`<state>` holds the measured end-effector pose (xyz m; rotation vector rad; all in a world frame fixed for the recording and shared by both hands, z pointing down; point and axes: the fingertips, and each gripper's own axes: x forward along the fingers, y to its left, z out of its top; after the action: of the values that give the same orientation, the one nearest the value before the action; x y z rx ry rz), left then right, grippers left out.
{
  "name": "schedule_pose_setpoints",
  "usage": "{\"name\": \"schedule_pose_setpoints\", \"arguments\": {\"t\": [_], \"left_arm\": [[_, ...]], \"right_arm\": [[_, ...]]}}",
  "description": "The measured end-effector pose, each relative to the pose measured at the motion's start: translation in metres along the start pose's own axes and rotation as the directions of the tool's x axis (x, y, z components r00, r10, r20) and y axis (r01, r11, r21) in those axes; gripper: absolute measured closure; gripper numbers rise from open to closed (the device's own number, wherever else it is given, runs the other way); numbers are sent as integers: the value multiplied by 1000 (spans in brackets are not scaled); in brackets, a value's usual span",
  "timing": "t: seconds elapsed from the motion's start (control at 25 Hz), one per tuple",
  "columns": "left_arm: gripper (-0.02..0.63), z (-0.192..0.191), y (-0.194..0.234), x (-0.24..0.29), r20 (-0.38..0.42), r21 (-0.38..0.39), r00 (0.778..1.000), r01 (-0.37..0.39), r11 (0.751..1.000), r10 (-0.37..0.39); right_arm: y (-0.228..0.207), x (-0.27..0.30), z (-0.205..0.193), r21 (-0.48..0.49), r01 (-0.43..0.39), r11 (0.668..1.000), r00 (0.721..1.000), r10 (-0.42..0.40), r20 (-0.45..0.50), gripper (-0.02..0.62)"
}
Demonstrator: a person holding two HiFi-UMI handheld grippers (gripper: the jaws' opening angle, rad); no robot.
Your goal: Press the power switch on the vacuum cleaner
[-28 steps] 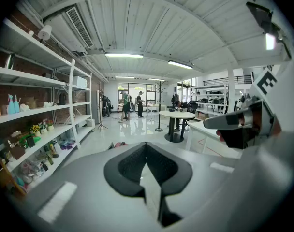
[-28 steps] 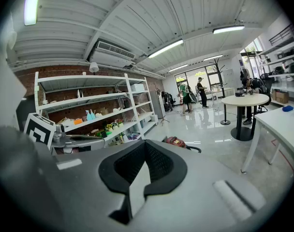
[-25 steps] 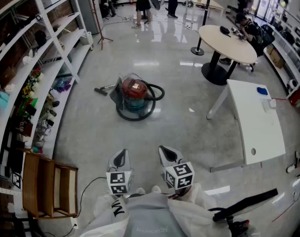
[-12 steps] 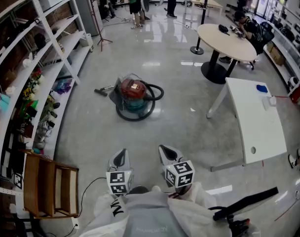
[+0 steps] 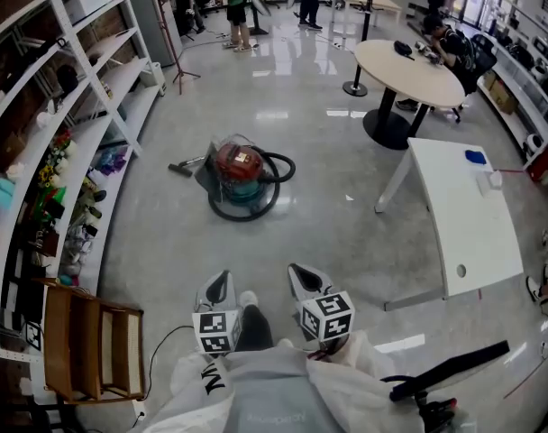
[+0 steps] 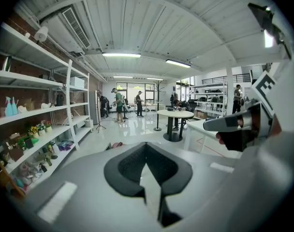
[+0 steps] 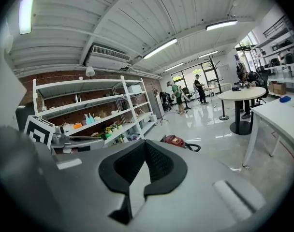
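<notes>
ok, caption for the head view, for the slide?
Head view: left hand-held gripper and right hand-held gripper, both shut and empty, held low; red vacuum cleaner on the floor ahead, untouched.

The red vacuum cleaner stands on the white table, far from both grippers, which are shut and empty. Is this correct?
No. The head view shows the vacuum cleaner on the floor, left of the table. The rest holds: left gripper and right gripper are far from it, shut and empty.

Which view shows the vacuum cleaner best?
Head view: the whole vacuum cleaner sits unobstructed, its hose looped around it. Right gripper view shows only its top; left gripper view, barely a sliver.
</notes>
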<state>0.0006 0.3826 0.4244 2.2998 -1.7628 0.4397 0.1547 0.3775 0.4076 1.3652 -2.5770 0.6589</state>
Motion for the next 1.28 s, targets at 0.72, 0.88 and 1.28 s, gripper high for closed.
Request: {"name": "schedule_pose_setpoints", "arguments": {"t": [0.72, 0.88, 1.28], "left_arm": [[606, 7, 33, 60, -4, -29, 999, 37, 999, -37], [606, 13, 52, 76, -3, -43, 999, 36, 998, -37], [606, 30, 89, 114, 7, -63, 999, 41, 997, -41]], "right_arm": [[-16, 56, 10, -5, 37, 999, 999, -37, -38, 595], [-12, 80, 17, -16, 28, 999, 998, -29, -50, 595], [-13, 129, 42, -39, 34, 999, 998, -37, -57, 595]]}}
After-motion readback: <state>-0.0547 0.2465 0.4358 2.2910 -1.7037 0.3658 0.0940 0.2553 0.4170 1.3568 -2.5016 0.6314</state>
